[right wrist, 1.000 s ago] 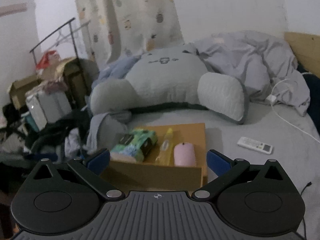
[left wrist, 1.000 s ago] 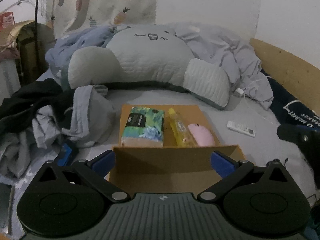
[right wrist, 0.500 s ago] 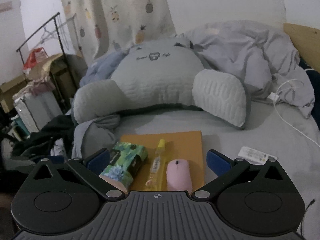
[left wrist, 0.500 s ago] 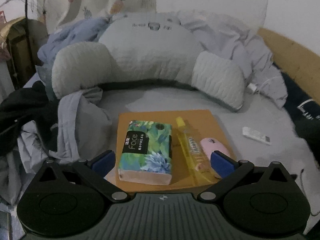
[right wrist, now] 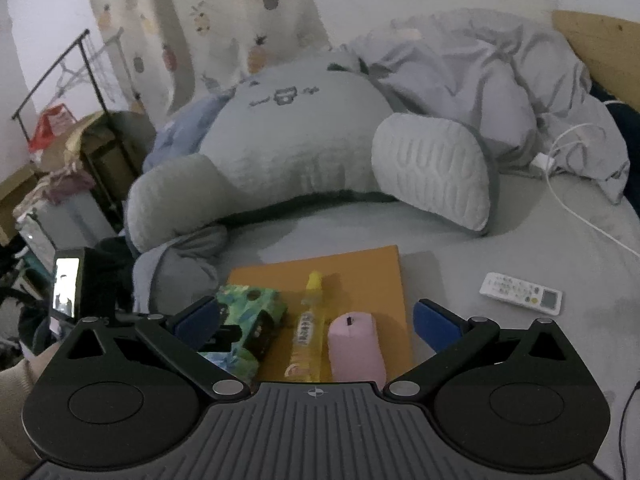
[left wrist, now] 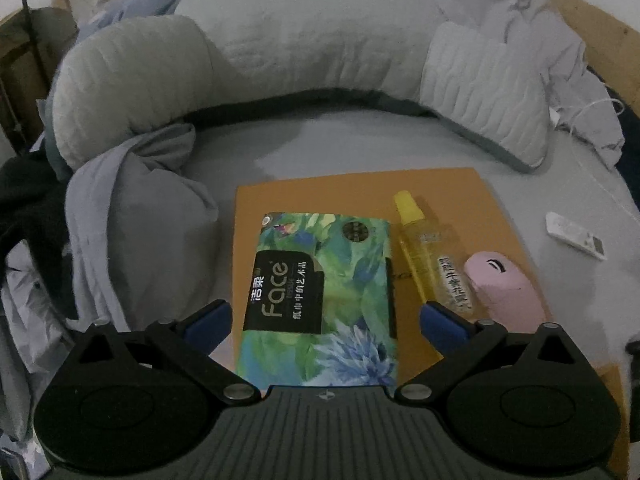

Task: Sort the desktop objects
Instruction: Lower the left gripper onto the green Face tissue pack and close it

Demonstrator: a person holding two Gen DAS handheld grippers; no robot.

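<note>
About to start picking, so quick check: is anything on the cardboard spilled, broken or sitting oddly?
Nothing looks spilled or damaged. The tissue pack, yellow spray bottle and pink mouse lie side by side on the cardboard sheet. The white remote lies off the sheet on the bed, to the right.

Your left gripper's body is covering the tissue pack's [left wrist: 320, 296] near end; at two o'clock the remote's [left wrist: 576, 235] buttons are blurring, perhaps too small to read.

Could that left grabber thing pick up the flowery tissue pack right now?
Probably yes. The left gripper is open with the tissue pack lying flat between its fingers on the cardboard sheet; nothing covers it, though the spray bottle sits close.
</note>
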